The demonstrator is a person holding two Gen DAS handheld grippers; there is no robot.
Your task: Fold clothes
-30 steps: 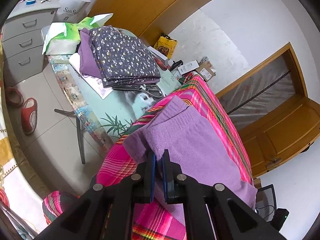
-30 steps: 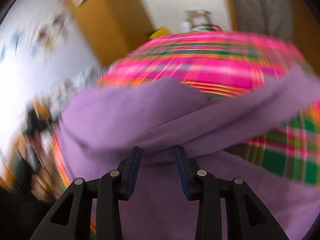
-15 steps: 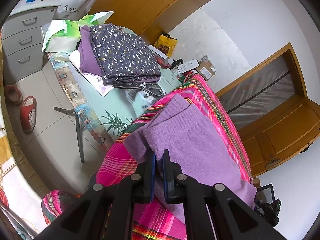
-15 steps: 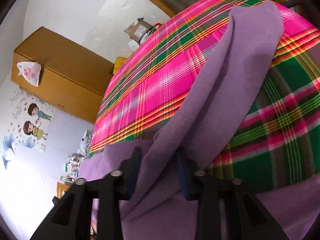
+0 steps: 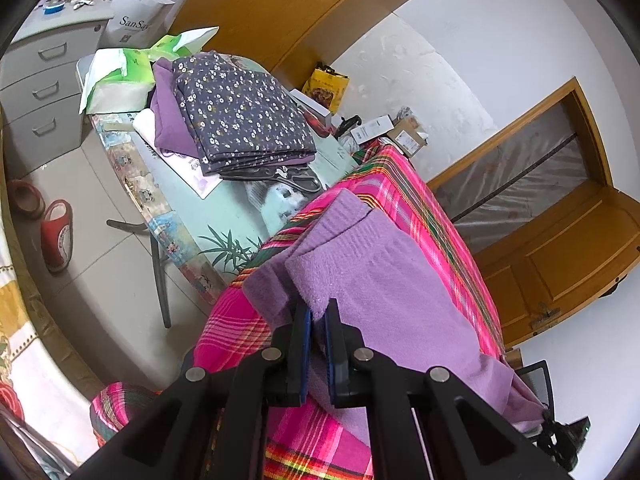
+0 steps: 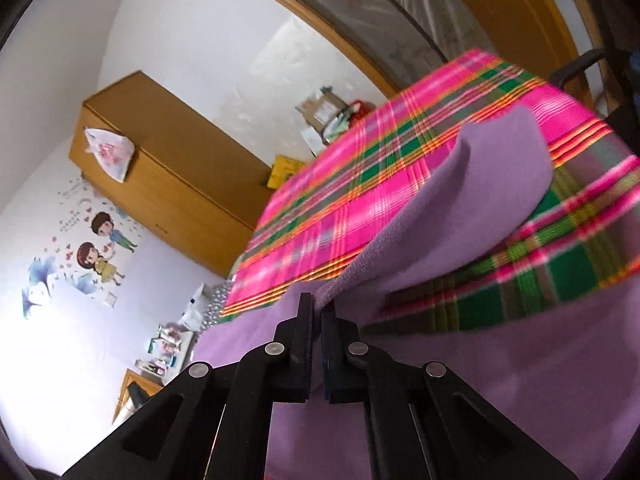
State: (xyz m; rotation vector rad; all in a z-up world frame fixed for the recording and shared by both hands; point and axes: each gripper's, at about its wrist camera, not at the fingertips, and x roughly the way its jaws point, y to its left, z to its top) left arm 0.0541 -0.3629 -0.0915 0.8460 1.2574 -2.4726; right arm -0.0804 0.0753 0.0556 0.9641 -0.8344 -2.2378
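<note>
Plaid bedspread (image 5: 424, 216) | left gripper (image 5: 318, 314) clamped on purple garment (image 5: 384, 280) corner | right gripper (image 6: 317, 312) pinching its thin edge | risk: shallow bite slips, fold collapses.

The left gripper (image 5: 318, 316) is showing matte black, angular plastic arms with triangular cut-outs; four round silver screws are sitting across its linkage; blue pads are lining the inner faces of its narrow fingers (image 5: 305, 320); the right gripper (image 6: 318, 312) is wearing the same black build, silver screws and darker blue pads.
</note>
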